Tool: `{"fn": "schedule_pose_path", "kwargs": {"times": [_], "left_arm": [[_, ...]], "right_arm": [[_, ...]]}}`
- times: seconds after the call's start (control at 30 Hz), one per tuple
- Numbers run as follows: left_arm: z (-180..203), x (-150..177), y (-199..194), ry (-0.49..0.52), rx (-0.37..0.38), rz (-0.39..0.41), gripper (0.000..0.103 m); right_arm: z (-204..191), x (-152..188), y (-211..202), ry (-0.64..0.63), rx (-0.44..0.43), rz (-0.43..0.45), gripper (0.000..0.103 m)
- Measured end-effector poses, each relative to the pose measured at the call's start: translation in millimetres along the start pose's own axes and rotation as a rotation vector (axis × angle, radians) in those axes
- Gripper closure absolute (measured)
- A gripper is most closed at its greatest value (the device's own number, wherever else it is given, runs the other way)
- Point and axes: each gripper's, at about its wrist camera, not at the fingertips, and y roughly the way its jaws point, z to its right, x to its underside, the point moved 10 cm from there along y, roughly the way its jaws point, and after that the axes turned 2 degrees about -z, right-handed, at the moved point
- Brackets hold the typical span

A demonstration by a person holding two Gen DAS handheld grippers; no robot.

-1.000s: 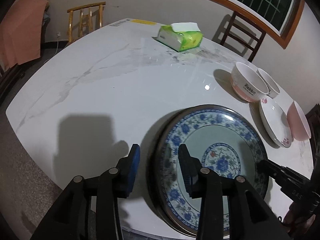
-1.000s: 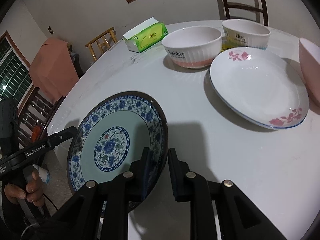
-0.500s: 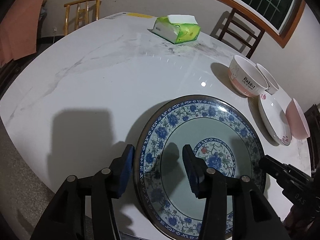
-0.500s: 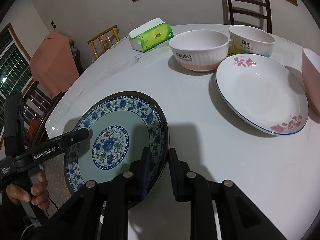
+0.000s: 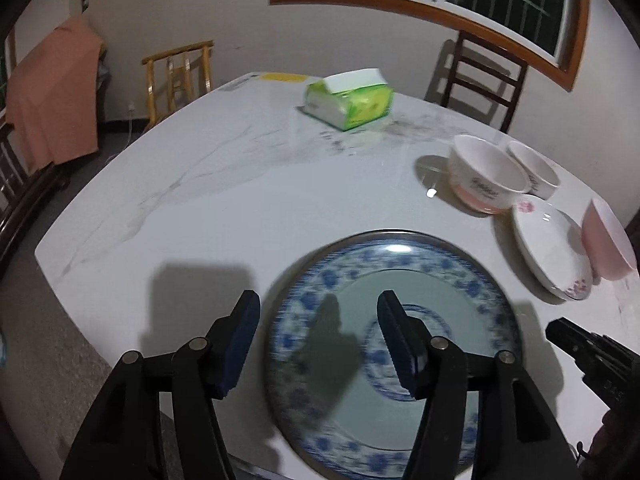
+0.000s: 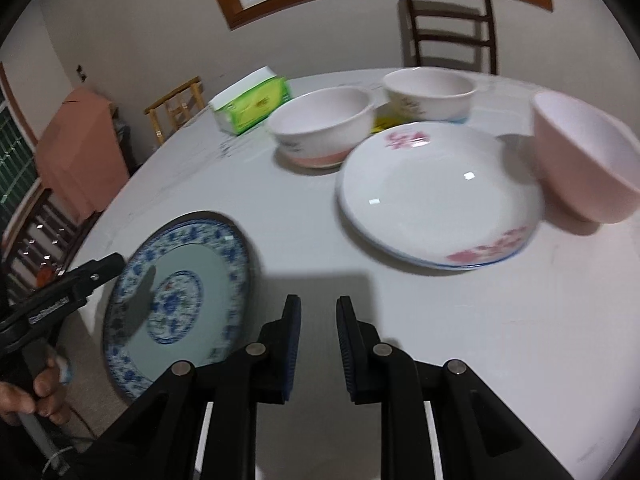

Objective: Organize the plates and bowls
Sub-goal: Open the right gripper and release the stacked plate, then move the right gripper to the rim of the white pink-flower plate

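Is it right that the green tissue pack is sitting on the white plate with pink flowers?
No. The right wrist view shows the white plate empty. The tissue pack sits on the table behind the bowls.

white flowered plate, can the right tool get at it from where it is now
Probably yes: the right tool has nothing between its pads, and bare table lies between it and the white flowered plate.

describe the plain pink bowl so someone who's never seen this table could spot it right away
Start at the white marble table and find the group of dishes opposite the blue patterned plate. Beside the white plate with pink flowers stands the pink bowl. Unlike the two white bowls, its outside is solid pink, without lettering.
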Motion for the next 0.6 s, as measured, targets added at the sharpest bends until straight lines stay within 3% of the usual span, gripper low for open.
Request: {"fn": "schedule_pose_path", "kwargs": {"times": [0.27, 0.6], "left_arm": [[70, 5, -5, 0.08, 0.087, -0.007, 0.044], [131, -1, 1, 0.132, 0.149, -0.011, 0.043]], "right_arm": [[37, -3, -23, 0.003, 0.088, 0.053, 0.083], [83, -8, -34, 0.068, 0.115, 0.087, 0.083]]}}
